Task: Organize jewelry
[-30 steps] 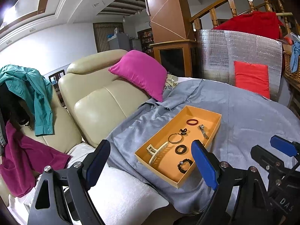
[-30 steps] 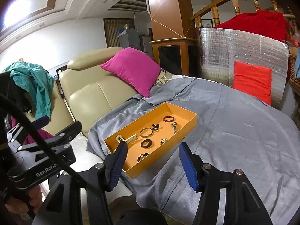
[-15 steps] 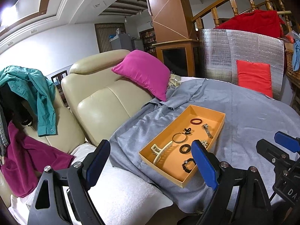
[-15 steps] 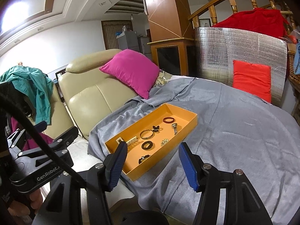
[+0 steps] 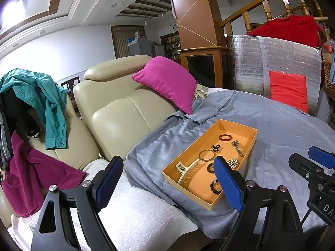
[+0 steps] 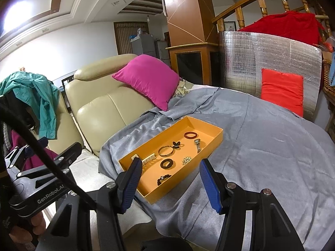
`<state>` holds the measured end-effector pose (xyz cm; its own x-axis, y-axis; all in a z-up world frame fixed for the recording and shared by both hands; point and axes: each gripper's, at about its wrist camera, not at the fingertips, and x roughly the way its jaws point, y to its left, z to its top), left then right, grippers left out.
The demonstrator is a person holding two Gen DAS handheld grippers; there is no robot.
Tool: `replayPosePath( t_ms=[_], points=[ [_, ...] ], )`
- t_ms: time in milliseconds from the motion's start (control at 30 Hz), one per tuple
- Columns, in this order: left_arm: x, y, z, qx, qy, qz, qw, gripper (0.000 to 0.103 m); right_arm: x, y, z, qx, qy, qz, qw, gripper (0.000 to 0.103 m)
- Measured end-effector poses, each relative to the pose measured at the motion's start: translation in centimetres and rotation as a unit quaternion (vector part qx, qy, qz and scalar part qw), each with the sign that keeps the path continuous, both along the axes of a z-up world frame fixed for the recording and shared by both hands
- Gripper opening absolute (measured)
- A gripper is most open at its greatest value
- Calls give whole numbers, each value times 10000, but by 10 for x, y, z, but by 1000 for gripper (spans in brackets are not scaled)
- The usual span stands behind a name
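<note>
An orange tray (image 6: 217, 138) lies on a grey cloth (image 6: 261, 156). In it are a red bangle (image 6: 190, 135), a gold bangle (image 6: 166, 151), a black clip (image 6: 177, 144), a black ring (image 6: 166, 163), a sparkly brooch (image 6: 186, 160), a beaded bracelet (image 6: 163, 178), a cream hair claw (image 6: 147, 158) and a silver piece (image 6: 197, 144). My right gripper (image 6: 170, 162) hovers open in front of the tray's near end, holding nothing. My left gripper (image 5: 167, 161) is open and empty, short of the tray (image 5: 184, 190) and to its left.
A cream leather sofa (image 5: 117, 113) with a magenta cushion (image 5: 167, 81) stands behind the cloth. Teal and magenta clothes (image 5: 41, 96) hang at the left. A silver foil panel (image 5: 272, 62) with a red cushion (image 5: 287, 90) closes the far right. White towel (image 5: 136, 209) lies below the left gripper.
Both views drift only slightly. The jaws of both grippers stand as before and nothing in the tray has moved.
</note>
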<state>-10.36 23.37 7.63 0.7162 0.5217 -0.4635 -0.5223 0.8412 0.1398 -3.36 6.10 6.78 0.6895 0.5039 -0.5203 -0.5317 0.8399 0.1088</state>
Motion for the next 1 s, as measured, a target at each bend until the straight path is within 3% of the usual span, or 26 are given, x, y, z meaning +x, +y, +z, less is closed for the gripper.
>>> replayPosePath(
  t_ms=[467, 1000],
  points=[
    [11, 32, -10, -301, -55, 104, 9995, 88, 16, 27, -5, -323, 56, -26, 9995, 61],
    [55, 62, -41, -486, 254, 106, 9984, 88, 53, 53, -35, -597, 359, -92, 9975, 61]
  ],
)
